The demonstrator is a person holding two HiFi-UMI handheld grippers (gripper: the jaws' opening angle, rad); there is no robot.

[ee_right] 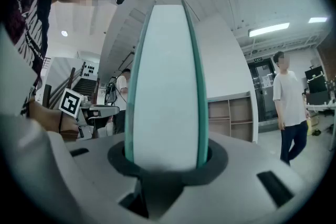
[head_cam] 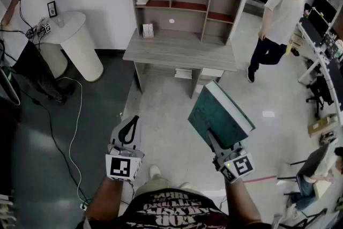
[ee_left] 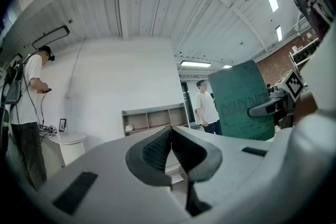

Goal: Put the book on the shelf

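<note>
Right tool (head_cam: 215, 141) — jaws clamped on the lower edge of the book (head_cam: 218, 111), a thick rectangular volume with a matt teal cover and a pale page block. It was held tilted in the air over the pale floor (head_cam: 161, 107), well apart from the shelf (head_cam: 185, 5). Left tool (head_cam: 130, 127) — dark ribbed pads pressed together, nothing between them. The shelf was a boxy grey wood-grain unit of open compartments on a matching desk (head_cam: 179, 53).

Two claws (head_cam: 133, 120) (head_cam: 210, 137), one teal book (head_cam: 220, 115), one shelved desk (head_cam: 182, 51), one round white table (head_cam: 75, 27)
</note>
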